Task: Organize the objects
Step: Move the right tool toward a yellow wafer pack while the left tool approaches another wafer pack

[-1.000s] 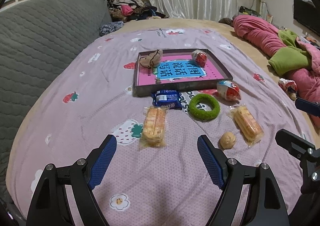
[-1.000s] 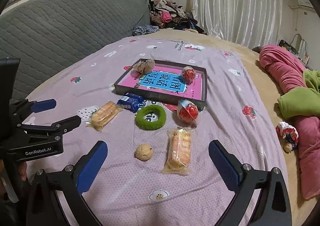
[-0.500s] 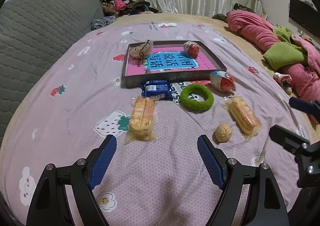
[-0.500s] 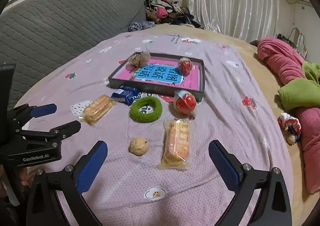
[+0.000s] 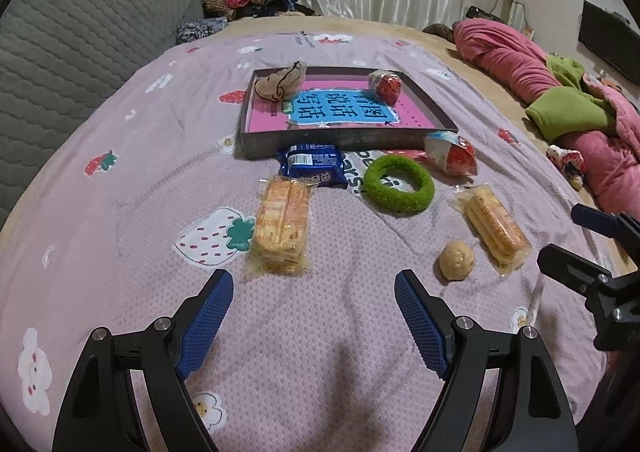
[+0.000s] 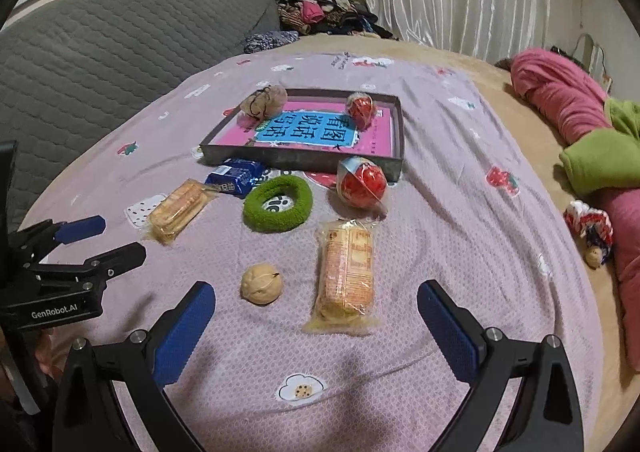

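A dark shallow box (image 5: 340,137) (image 6: 308,161) with a pink and blue book inside lies on the bed; a beige pouch (image 5: 278,82) and a red wrapped ball (image 5: 386,84) sit in it. In front lie a blue snack pack (image 5: 314,166), a green ring (image 5: 398,184) (image 6: 278,203), a red wrapped egg (image 5: 452,154) (image 6: 361,182), two biscuit packs (image 5: 282,218) (image 6: 346,274) and a walnut (image 5: 456,261) (image 6: 262,283). My left gripper (image 5: 314,294) is open and empty, just short of the left biscuit pack. My right gripper (image 6: 316,306) is open and empty around the near end of the right biscuit pack.
The purple strawberry-print sheet (image 5: 120,180) covers the bed. A grey quilted headboard (image 6: 100,52) is on the left, pink and green bedding (image 6: 592,140) on the right, with a small doll (image 6: 590,230) beside it. Clothes are piled at the back by the curtain.
Both grippers have moved forward and lower toward the objects. Nothing has been picked up and both stay open.
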Demonstrator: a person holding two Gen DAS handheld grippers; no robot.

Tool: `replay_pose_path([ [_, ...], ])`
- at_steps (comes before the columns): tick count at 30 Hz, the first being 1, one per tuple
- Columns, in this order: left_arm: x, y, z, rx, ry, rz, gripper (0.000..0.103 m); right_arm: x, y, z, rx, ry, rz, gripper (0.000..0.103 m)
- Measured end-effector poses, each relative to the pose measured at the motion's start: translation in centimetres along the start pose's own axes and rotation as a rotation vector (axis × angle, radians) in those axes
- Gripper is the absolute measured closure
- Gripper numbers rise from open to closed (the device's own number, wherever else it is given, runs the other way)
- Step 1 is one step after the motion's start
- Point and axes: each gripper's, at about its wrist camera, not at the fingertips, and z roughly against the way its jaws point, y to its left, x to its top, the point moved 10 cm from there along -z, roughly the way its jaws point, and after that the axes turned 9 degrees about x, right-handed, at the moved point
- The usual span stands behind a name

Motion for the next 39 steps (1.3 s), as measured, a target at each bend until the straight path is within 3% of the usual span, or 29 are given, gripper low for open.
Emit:
replay_pose_path([
  [35, 1.9, 0.9, -7.4, -0.015, 0.076, 0.045, 0.019, 0.4, -4.3, -5.9, -0.064, 0.073, -0.084, 0.001],
  [39, 2.0, 0.9, -8.2, -0.009, 0.085, 0.037, 0.019, 0.6, -4.5, -6.5, -0.067, 0.079, -0.09, 0.006],
])
